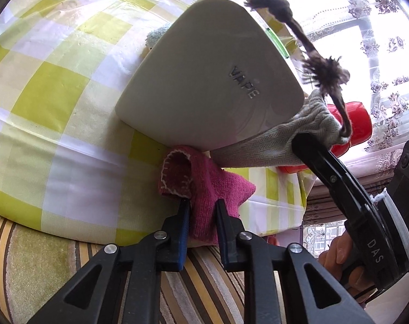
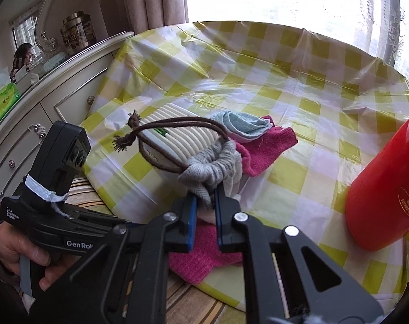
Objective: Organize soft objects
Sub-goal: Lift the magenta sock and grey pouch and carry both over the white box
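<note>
My left gripper (image 1: 203, 206) is shut on a pink knitted cloth (image 1: 204, 189) at the table's near edge. My right gripper (image 2: 204, 202) is shut on the gathered mouth of a grey drawstring pouch (image 2: 212, 167), also seen in the left wrist view (image 1: 271, 145). Its brown cord (image 2: 161, 132) has frayed ends. A white VAPE device (image 1: 209, 81) lies half in the pouch; it appears ribbed in the right wrist view (image 2: 177, 132). A light blue cloth (image 2: 244, 124) lies on another pink cloth (image 2: 266, 148) behind the pouch.
A red bottle (image 2: 385, 189) stands at the right on the yellow-checked tablecloth (image 2: 298, 94). A cream dresser (image 2: 56, 102) with jars and a tissue pack is at the left. A striped rug (image 1: 42, 270) lies below the table edge.
</note>
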A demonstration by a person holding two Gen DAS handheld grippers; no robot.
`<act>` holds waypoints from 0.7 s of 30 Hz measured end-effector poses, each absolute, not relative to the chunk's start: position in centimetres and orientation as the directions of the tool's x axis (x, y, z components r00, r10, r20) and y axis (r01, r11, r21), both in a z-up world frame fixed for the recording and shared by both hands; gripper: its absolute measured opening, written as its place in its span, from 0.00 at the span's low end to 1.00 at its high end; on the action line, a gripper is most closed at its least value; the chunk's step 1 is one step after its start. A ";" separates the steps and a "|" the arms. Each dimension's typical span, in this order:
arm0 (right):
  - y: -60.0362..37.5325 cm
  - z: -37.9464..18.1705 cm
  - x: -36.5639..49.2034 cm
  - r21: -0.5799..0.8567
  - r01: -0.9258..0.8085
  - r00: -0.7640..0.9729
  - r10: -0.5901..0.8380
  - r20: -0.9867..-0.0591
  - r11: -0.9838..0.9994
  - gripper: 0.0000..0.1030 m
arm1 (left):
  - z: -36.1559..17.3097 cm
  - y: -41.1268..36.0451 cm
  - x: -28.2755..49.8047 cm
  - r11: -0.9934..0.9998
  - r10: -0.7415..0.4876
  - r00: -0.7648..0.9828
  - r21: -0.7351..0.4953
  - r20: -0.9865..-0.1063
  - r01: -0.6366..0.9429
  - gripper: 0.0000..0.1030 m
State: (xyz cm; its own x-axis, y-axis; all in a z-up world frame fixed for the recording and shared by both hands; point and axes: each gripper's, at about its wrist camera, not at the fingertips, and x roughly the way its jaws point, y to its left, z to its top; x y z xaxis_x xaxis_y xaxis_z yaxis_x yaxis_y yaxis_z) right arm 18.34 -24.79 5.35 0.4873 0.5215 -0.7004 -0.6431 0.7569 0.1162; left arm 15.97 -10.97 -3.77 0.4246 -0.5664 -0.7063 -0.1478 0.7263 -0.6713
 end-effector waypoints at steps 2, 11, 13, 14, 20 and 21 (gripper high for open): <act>-25.4 5.6 18.0 0.119 -0.626 0.504 0.515 -0.693 0.771 0.13 | -3.5 -10.8 15.8 0.727 -0.567 0.432 -0.673 -0.701 -0.137 0.18; -28.5 5.8 16.5 0.130 -0.535 0.550 0.460 -0.697 0.835 0.13 | -1.7 -11.0 14.9 0.751 -0.553 0.466 -0.656 -0.690 -0.081 0.17; -29.2 5.7 16.2 0.134 -0.515 0.555 0.449 -0.700 0.847 0.13 | -1.4 -10.9 14.7 0.751 -0.556 0.470 -0.657 -0.686 -0.072 0.17; -29.5 5.8 16.0 0.132 -0.507 0.560 0.442 -0.701 0.852 0.13 | -1.2 -10.9 14.7 0.750 -0.556 0.472 -0.658 -0.684 -0.069 0.17; -31.0 6.0 15.1 0.115 -0.457 0.587 0.396 -0.706 0.882 0.13 | -0.5 -10.8 14.2 0.748 -0.561 0.485 -0.662 -0.671 -0.050 0.17; -31.2 6.0 15.0 0.113 -0.449 0.591 0.390 -0.707 0.886 0.13 | -0.3 -10.8 14.2 0.747 -0.562 0.487 -0.663 -0.668 -0.047 0.17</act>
State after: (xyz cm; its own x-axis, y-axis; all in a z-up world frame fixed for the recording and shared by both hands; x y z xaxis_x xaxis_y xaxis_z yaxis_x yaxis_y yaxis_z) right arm 14.96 -31.24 5.99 0.5906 0.3896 -0.7067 -0.4492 0.8862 0.1131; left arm 14.17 -10.80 -0.34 0.4872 -0.5619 -0.6685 -0.0473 0.7474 -0.6627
